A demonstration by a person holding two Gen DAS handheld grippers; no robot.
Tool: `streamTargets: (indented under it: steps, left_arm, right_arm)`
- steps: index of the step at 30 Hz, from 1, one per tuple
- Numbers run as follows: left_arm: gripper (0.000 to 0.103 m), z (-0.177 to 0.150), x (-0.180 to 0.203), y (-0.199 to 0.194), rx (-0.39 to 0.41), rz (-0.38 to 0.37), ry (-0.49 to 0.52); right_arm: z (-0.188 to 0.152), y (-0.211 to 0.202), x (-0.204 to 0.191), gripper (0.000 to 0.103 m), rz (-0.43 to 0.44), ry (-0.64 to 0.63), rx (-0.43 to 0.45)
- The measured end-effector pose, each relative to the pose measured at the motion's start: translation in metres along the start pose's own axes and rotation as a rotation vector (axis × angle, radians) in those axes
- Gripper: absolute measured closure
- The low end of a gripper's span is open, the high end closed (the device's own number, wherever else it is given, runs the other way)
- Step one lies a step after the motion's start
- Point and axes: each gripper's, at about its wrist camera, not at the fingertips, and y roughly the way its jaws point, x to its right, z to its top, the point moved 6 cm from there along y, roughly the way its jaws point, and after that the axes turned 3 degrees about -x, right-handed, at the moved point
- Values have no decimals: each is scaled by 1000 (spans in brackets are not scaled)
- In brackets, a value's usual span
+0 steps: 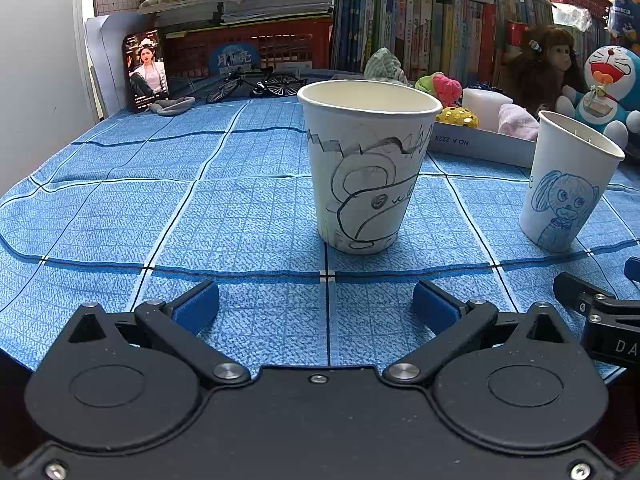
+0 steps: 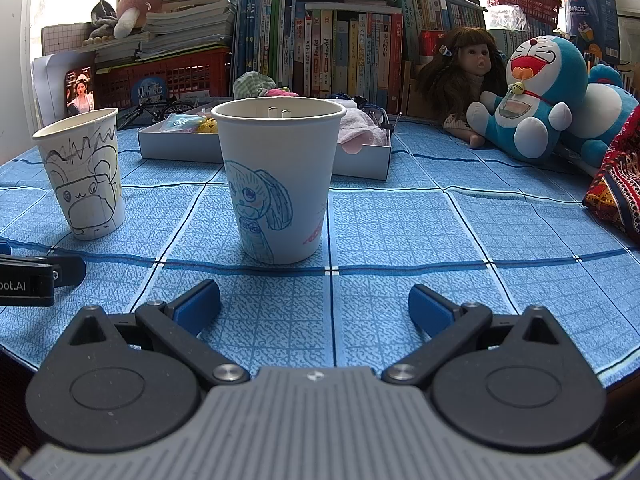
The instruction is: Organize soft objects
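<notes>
- Left gripper [image 1: 316, 300]: fingers apart, empty, with the black-drawn cup [image 1: 366, 164] straight ahead of them.
- Right gripper [image 2: 314, 302]: fingers apart, empty, facing the blue-drawn cup [image 2: 280, 180].
- Two cups; one tray [image 2: 360, 160] beyond them holds the soft things, a pink cloth [image 2: 360, 128] among them.
- Step unclear: this fits either sorting about to start or already finished.

Two paper cups stand upright on the tablecloth [image 2: 400, 232], the sketched cup [image 1: 366, 164] left of the dog-drawing cup [image 2: 280, 184], with a shallow box [image 2: 360, 160] of soft bits behind them and a doll [image 2: 464, 80] and plush cat [image 2: 536, 96] off to its right against the bookshelf [image 2: 340, 48].
</notes>
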Motion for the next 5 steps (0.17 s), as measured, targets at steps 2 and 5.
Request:
streamTargets:
  steps: [2, 5]
  left_arm:
    - [0, 0, 0, 0, 0, 0, 0]
    - [0, 0, 0, 0, 0, 0, 1]
  right_arm:
    - [0, 0, 0, 0, 0, 0, 0]
    - [0, 0, 0, 0, 0, 0, 0]
